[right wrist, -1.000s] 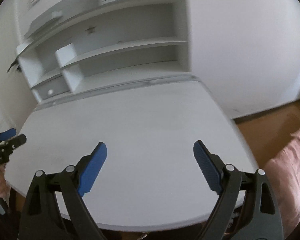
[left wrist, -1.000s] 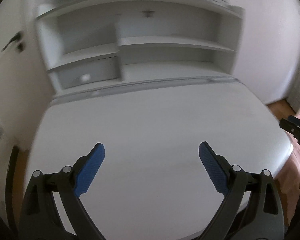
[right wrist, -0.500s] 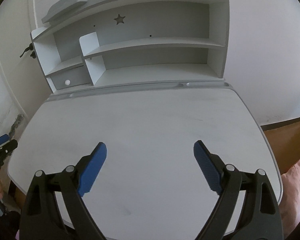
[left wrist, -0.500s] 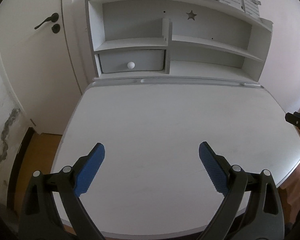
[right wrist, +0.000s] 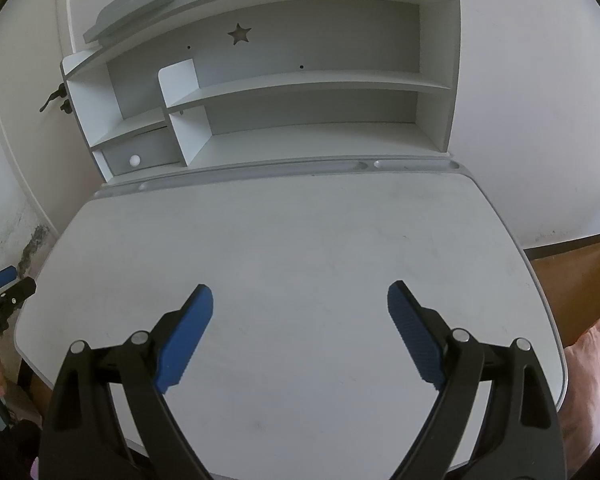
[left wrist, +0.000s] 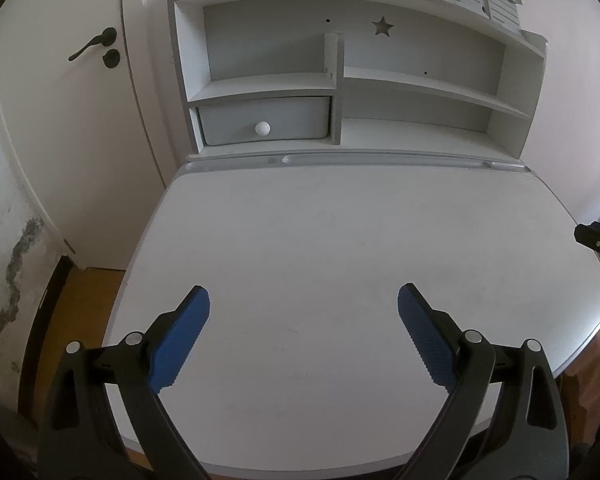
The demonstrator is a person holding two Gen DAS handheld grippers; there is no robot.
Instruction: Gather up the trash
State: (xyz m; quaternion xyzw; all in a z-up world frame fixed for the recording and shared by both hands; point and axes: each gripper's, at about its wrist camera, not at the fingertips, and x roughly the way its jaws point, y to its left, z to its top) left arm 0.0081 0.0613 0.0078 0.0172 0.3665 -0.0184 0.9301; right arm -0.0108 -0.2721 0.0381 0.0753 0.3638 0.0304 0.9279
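No trash shows in either view. My left gripper (left wrist: 303,300) hangs open over the near part of a white desk top (left wrist: 340,232), nothing between its blue pads (left wrist: 182,340). My right gripper (right wrist: 300,298) is also open over the same desk top (right wrist: 300,232), with empty space between its blue pads (right wrist: 414,336). Each gripper's tip appears at the edge of the other's view: the right one (left wrist: 598,236) at the far right, the left one (right wrist: 4,292) at the far left.
A white hutch (left wrist: 340,80) with shelves, a star cut-out (left wrist: 382,26) and a small drawer with a round knob (left wrist: 263,128) stands at the desk's back. A door with a black handle (left wrist: 92,44) is to the left. Wooden floor (right wrist: 572,264) lies right of the desk, pink fabric (right wrist: 592,368) at the near right.
Both views swung from a blurred, tilted look at the hutch to a steady one facing the desk squarely. Over the last half second nothing moved. Both grippers stayed open.
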